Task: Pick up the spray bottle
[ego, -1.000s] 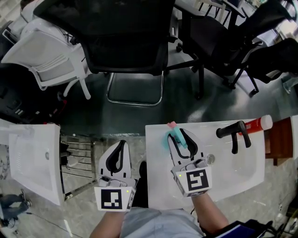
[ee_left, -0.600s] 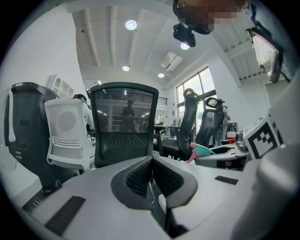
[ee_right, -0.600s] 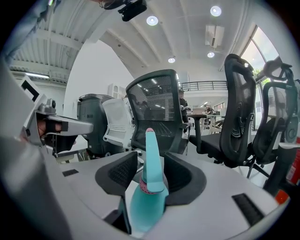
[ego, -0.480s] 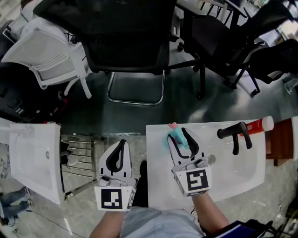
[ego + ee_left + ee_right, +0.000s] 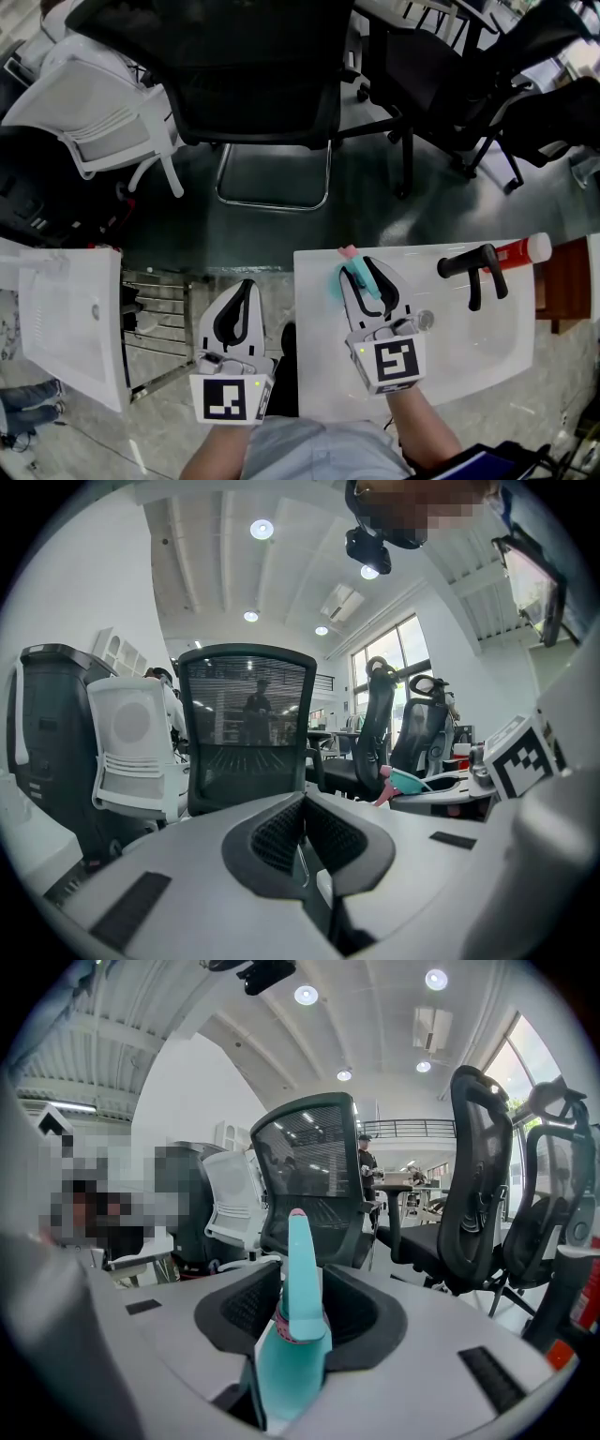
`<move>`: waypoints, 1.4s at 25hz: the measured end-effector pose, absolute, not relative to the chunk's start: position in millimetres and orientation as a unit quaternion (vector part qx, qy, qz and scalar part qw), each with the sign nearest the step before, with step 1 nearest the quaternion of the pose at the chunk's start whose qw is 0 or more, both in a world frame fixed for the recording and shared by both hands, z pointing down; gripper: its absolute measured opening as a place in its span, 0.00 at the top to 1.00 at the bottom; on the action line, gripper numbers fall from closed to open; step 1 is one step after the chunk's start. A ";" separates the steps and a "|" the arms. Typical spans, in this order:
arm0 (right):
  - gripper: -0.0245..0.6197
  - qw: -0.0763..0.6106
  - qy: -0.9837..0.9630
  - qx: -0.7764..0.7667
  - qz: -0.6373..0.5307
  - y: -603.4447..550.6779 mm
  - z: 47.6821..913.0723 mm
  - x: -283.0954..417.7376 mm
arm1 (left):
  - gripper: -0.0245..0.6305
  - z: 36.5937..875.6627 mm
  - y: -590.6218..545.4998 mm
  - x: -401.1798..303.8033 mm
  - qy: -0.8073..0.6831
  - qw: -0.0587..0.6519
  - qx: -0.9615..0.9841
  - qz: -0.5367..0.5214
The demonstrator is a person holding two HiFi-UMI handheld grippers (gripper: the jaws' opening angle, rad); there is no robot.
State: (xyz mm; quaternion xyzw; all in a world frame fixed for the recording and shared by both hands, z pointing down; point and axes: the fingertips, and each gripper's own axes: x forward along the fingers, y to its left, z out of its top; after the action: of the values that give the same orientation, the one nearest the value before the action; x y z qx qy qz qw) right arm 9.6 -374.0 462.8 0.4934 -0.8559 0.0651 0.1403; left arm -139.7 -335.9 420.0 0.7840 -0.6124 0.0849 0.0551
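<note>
Office, swivel chairs behind, white bench (image 5: pixel 487 356) | spray bottle (image 5: pixel 360 281) on bench near its left edge, long axis along right gripper (image 5: pixel 357 270), pink tip pointing away | its fingers just closed in, pinching spray bottle | left gripper (image 5: pixel 246 286) off bench, fingers together, empty

Black mesh office chairs (image 5: pixel 253 84) stand on a dark glossy floor (image 5: pixel 272 234) under round ceiling lights (image 5: pixel 262 529).

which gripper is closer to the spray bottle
Right. The right gripper has just been closing its jaws on the spray bottle between them; the left gripper is shut, left of the sink.
</note>
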 end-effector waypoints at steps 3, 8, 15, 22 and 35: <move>0.73 0.140 -0.856 0.493 0.067 -373.2 463.1 9.5 | 0.93 421.3 -333.9 -139.7 -0.613 0.057 0.783 0.085; 0.73 0.135 -0.859 0.489 0.067 -368.3 456.7 7.3 | 0.93 414.5 -331.2 -139.2 -0.615 0.052 0.783 0.080; 0.73 0.118 -0.864 0.486 0.045 -358.1 438.9 8.7 | 0.93 404.9 -318.9 -135.8 -0.615 0.048 0.783 0.074; 0.73 0.100 -0.870 0.482 0.037 -332.2 407.6 12.6 | 0.93 384.7 -293.3 -127.0 -0.616 0.025 0.785 0.067; 0.73 0.079 -0.886 0.457 0.007 -261.8 356.9 22.3 | 0.93 337.4 -226.6 -113.9 -0.631 -0.012 0.775 0.035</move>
State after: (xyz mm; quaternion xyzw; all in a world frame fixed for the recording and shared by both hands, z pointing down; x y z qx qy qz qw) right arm 22.3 -261.8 356.9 0.4568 -0.8861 0.0074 0.0787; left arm -113.9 -226.6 337.4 0.7750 -0.6308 0.0349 -0.0123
